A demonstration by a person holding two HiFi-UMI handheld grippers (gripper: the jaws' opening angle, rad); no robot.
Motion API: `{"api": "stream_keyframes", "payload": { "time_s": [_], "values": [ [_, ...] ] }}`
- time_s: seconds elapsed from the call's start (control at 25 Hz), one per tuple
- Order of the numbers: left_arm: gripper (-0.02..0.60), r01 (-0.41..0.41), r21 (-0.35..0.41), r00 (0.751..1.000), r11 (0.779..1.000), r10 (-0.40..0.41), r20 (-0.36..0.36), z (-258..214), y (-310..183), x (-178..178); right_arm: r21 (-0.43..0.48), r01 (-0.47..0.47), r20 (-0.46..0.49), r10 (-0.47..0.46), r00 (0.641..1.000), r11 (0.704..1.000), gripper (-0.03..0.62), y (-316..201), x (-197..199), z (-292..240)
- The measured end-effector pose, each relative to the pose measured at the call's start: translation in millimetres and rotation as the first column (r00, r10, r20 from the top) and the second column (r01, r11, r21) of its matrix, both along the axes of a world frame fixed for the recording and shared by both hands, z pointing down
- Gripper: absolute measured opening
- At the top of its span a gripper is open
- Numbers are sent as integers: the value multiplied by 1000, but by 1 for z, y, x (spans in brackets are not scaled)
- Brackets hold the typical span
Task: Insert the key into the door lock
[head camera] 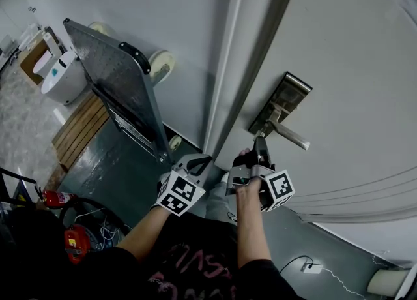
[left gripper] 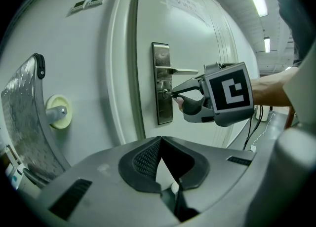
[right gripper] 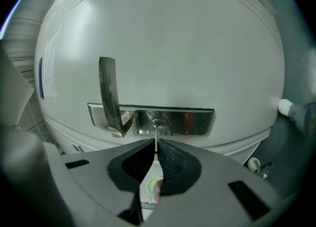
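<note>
My right gripper [right gripper: 156,147] is clenched on the key [right gripper: 156,134]. The blade points to 12 o'clock with its tip at the keyhole [right gripper: 158,123] in the lock plate [right gripper: 192,121], and the lever handle [right gripper: 108,93] stands at 10 o'clock. I judge the key light, rigid, thin and slippery, so I grip it flat at the head and keep the blade square. Only the left gripper view gives the side profile, with the tip meeting the cylinder; insertion depth is not readable. My left gripper [left gripper: 160,139] is closed on nothing, at 9 o'clock of the right.
</note>
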State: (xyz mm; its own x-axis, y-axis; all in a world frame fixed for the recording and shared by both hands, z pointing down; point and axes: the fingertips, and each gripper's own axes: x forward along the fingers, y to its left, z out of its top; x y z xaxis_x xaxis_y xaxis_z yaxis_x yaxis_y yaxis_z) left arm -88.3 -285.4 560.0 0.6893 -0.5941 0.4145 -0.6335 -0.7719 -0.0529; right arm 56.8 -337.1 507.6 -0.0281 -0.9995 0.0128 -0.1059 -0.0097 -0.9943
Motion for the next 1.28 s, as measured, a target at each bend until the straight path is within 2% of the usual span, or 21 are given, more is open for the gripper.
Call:
{"api": "stream_keyframes", "payload": {
  "time_s": [0.28,0.56,1.28],
  "values": [
    [12,-6,-11,1000,1000,6,9,5,-2,4,-25,-10,-25,10,1000,1000,78,-11,13,-2],
    [12,-4,-14,1000,1000,5,14,3,-8,9,-7,-15,-3,15,1000,1000,78,-20,17,-3],
    [12,3,-15,1000,1000,-3,12,3,-14,21,13,21,-15,-21,1000,1000,79,-23,17,-3]
  ]
}}
